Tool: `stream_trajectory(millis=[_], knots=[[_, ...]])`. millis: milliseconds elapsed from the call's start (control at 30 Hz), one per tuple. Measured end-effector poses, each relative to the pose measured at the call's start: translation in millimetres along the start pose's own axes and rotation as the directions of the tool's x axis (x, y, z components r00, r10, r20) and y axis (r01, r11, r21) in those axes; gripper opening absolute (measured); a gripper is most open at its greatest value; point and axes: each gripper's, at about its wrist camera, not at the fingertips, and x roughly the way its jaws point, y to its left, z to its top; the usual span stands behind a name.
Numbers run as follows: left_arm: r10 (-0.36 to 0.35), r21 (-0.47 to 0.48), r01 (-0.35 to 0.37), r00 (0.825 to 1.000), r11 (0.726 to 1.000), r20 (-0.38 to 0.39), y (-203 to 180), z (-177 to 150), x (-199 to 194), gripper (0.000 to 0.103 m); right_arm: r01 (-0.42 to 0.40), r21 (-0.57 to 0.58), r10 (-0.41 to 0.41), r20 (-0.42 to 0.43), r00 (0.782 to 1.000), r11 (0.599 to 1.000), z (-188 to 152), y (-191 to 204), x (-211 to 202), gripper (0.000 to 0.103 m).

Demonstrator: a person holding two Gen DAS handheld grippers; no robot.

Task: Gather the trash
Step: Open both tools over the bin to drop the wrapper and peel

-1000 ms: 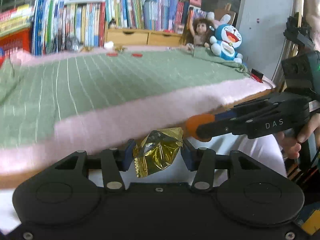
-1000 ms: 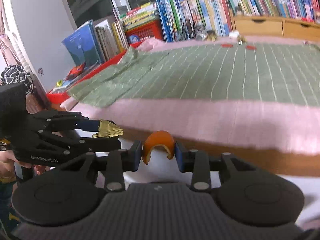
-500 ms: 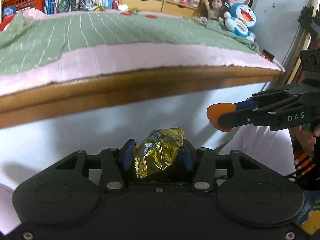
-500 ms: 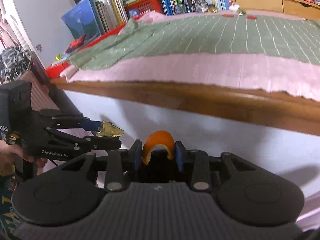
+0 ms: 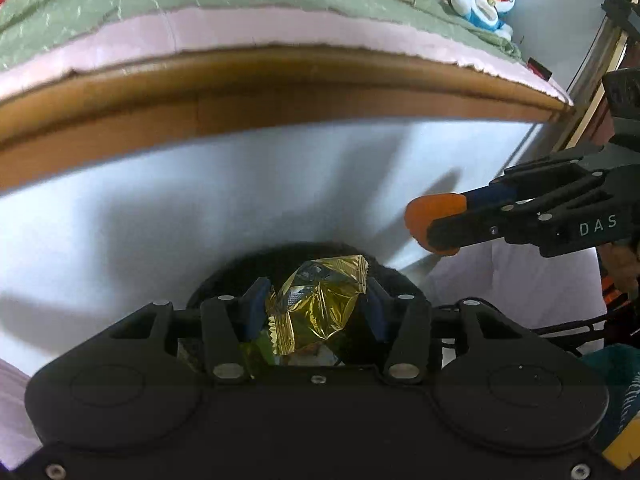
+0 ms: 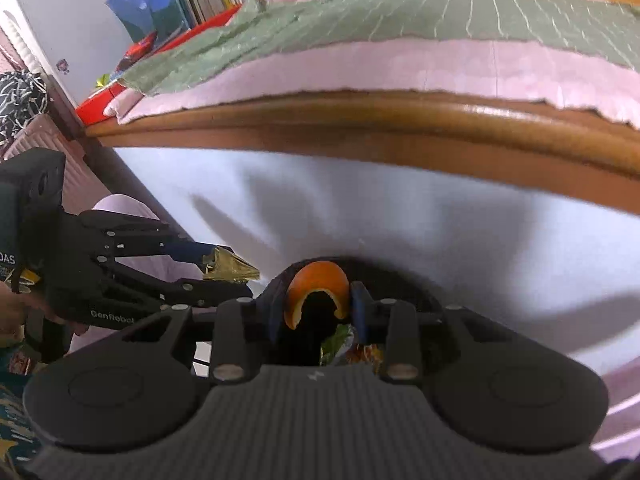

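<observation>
The left hand-held gripper pinches a crumpled gold wrapper and the right hand-held gripper clamps an orange peel, both tilted down side by side over a dark bin below the wood-edged bed.

The wooden-edged bench carries a pink mat, with a green striped cloth on top.
</observation>
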Motion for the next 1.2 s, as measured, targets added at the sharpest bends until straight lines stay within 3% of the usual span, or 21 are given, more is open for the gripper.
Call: stream_trajectory(millis=[300,600,700,867,1067,1200], knots=[[-0.012,0.002,0.012,0.997,1.0,-0.077,0,0,30,0.048,0.007,0.06,-0.004,-0.05,0.999,0.998,-8,-7,23,0.039],[-0.007,0.006,0.008,0.994,1.0,-0.108,-1,6,50,0.049,0.006,0.123,0.002,-0.064,0.998,0.992,-10,-17,34,0.039],[-0.003,0.016,0.005,0.994,1.0,-0.112,-2,7,52,0.055,0.02,0.13,-0.012,-0.06,0.998,0.991,-9,-16,37,0.039],[0.048,0.017,-0.046,0.991,0.999,-0.125,0,7,58,0.101,0.032,0.143,-0.025,-0.051,0.998,0.989,-9,-20,34,0.039],[0.124,-0.003,-0.126,0.982,0.992,-0.143,14,8,61,0.103,0.044,0.163,-0.037,-0.048,0.998,0.986,-9,-21,35,0.039],[0.128,-0.061,-0.138,0.981,0.988,-0.147,25,8,58,0.103,0.05,0.169,-0.041,-0.052,0.998,0.984,-11,-21,37,0.039]])
